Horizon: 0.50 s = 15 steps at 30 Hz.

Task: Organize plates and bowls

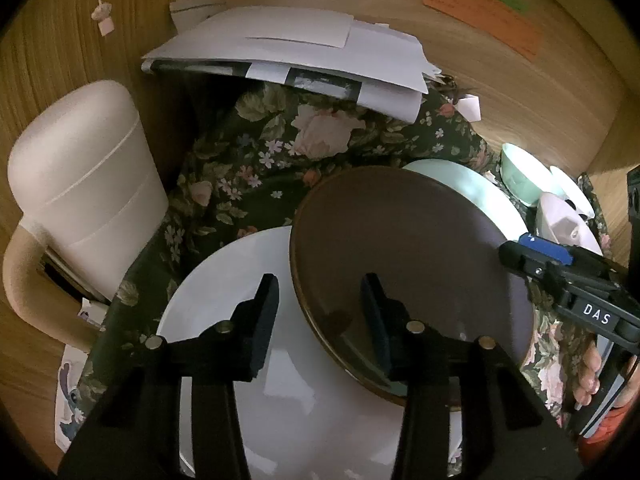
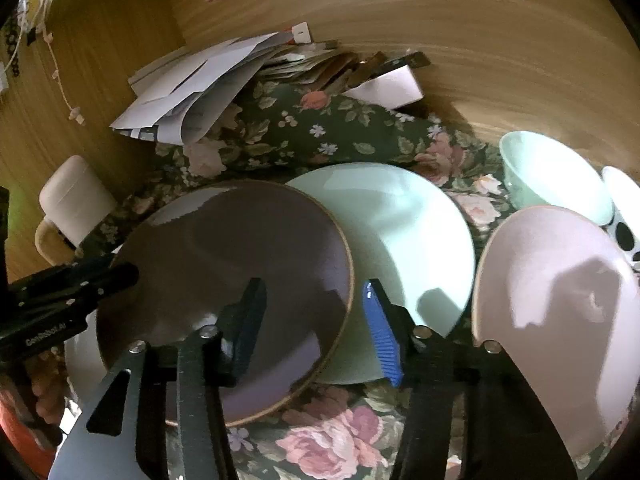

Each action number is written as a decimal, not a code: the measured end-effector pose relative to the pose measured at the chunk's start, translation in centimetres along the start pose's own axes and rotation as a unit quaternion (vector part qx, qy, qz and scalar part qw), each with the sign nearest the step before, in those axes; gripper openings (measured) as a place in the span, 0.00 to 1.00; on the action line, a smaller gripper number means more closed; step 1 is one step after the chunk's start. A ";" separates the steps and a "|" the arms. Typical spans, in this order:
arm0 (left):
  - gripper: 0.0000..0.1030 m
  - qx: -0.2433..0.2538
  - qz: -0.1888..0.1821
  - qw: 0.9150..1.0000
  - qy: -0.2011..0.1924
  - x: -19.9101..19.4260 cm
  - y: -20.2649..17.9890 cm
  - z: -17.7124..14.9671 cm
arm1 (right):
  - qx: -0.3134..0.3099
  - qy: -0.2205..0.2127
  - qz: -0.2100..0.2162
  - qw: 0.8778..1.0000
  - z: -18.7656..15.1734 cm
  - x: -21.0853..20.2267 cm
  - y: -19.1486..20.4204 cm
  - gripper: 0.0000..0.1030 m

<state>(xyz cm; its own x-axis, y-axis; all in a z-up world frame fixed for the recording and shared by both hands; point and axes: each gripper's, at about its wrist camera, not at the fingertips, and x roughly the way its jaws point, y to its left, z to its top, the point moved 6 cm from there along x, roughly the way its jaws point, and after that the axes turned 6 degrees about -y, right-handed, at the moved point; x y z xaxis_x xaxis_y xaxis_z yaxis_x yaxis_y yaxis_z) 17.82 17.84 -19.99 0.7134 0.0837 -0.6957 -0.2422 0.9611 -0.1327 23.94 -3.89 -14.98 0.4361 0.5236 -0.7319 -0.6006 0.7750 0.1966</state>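
I am watching both grippers straddling opposite edges of the brown plate, which is lying on the flowered cloth, overlapping the white plate on one side and the green plate on the other. The left gripper is showing one finger over the white plate and one over the brown; the right gripper is bracketing the brown rim likewise. Both jaws are standing part apart; whether pads are touching the rim I cannot tell. A pink bowl and green bowl are sitting nearby.
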 end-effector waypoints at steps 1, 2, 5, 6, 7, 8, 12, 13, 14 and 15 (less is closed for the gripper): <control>0.39 -0.001 -0.002 1.000 0.002 0.1 0.0 0.0 | 0.000 0.003 0.001 1.000 0.0 0.2 0.0 0.42; 0.38 -0.002 -0.004 1.000 0.004 0.1 -0.1 0.0 | 0.000 0.004 -0.002 1.000 0.0 0.4 0.0 0.41; 0.35 -0.003 -0.007 1.000 0.008 0.3 -0.2 -0.2 | 0.000 0.011 -0.006 1.000 0.0 0.8 -0.1 0.41; 0.35 -0.003 -0.010 1.000 0.008 0.3 -0.3 -0.2 | 0.000 0.012 -0.007 1.000 0.0 0.9 -0.2 0.41; 0.34 -0.003 -0.011 1.000 0.008 0.3 -0.3 -0.3 | 0.000 0.016 -0.006 1.000 0.0 1.0 -0.2 0.41; 0.34 -0.003 -0.012 1.000 0.009 0.3 -0.4 -0.4 | -0.001 0.018 -0.006 1.000 0.0 1.1 -0.2 0.41; 0.33 0.000 -0.020 1.000 0.010 0.2 -0.6 -0.7 | 0.000 0.033 -0.010 0.999 -0.5 2.0 -0.2 0.40; 0.33 -0.001 -0.022 1.000 0.010 0.2 -0.6 -0.8 | 0.000 0.030 -0.010 0.999 -0.5 2.0 -0.2 0.40; 0.33 -0.002 -0.024 1.000 0.012 0.2 -0.5 -0.9 | 0.002 0.026 -0.008 1.000 -0.4 1.8 -0.2 0.40; 0.32 -0.004 -0.026 1.000 0.015 0.3 -0.5 -1.0 | 0.003 0.023 -0.005 1.000 -0.3 1.6 -0.1 0.40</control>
<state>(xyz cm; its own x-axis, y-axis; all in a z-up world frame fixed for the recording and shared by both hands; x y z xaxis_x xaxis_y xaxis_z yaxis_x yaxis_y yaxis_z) 17.47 17.15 -20.79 0.7053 0.0248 -0.7085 -0.2098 0.9619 -0.1752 24.48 -3.24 -16.36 0.4101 0.4993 -0.7633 -0.5925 0.7821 0.1933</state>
